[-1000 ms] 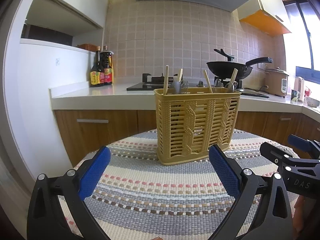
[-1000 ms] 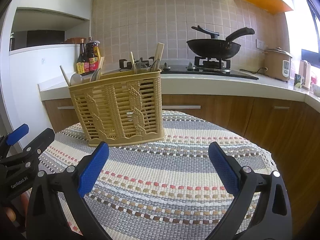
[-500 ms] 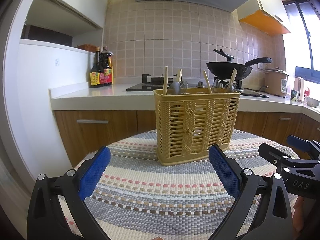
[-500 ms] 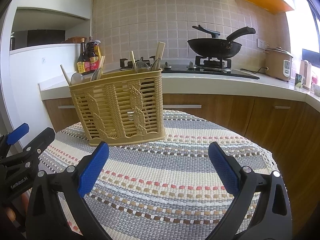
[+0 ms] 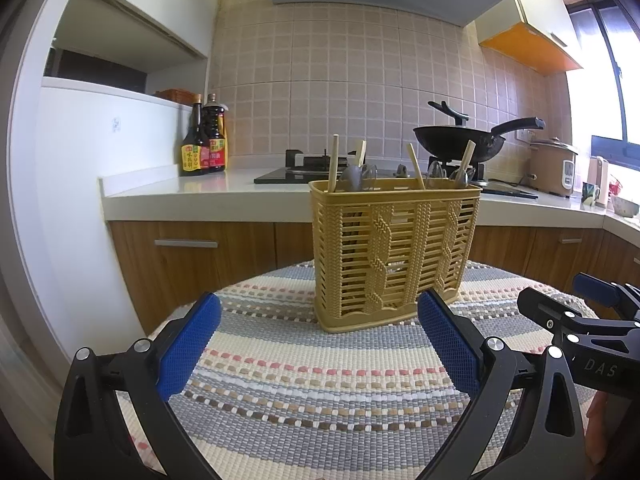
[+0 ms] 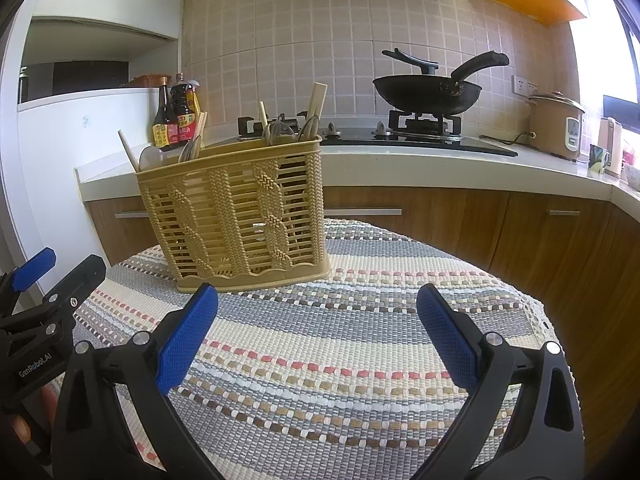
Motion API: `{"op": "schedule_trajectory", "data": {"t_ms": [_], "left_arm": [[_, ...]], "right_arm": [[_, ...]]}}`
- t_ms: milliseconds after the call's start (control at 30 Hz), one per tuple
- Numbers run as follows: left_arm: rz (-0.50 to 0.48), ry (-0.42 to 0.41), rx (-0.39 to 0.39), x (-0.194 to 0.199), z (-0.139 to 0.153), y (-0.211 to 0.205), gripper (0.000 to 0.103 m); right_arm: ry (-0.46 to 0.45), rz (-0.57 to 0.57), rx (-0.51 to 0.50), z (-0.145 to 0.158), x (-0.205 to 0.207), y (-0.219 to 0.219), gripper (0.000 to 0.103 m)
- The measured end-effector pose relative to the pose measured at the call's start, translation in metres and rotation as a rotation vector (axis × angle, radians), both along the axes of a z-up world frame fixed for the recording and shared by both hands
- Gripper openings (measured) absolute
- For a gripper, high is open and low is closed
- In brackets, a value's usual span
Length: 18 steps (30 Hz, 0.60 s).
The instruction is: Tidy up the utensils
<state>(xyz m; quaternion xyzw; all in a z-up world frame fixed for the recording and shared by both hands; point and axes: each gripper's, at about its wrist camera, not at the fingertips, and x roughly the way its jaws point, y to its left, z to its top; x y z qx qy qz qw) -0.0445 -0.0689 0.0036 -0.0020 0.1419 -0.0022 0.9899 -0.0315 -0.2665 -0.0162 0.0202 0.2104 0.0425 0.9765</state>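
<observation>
Kitchen; "GenRobot.AI" on left claw [image 6: 34, 276]

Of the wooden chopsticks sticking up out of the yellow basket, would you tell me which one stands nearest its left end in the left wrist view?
The upright chopstick at the basket's left end; the others stand further right and lean.

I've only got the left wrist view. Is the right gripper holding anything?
Observer: No. The right wrist view shows the right gripper with its jaws wide apart and nothing between them.
Operator: Where's the basket from there?
Observer: The basket stands ahead and to the left of it, not touched.
Operator: What's on its right side?
Observer: The striped cloth ends in a lacy edge that drops off to that gripper's right.
</observation>
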Motion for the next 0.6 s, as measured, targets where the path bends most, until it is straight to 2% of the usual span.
{"op": "schedule_trajectory", "data": {"t_ms": [600], "left_arm": [[-0.001, 0.0, 0.001, 0.0003, 0.0, -0.0002, 0.095]], "right_arm": [[0.001, -0.008, 0.0, 0.0001, 0.0003, 0.0008, 0.095]]}}
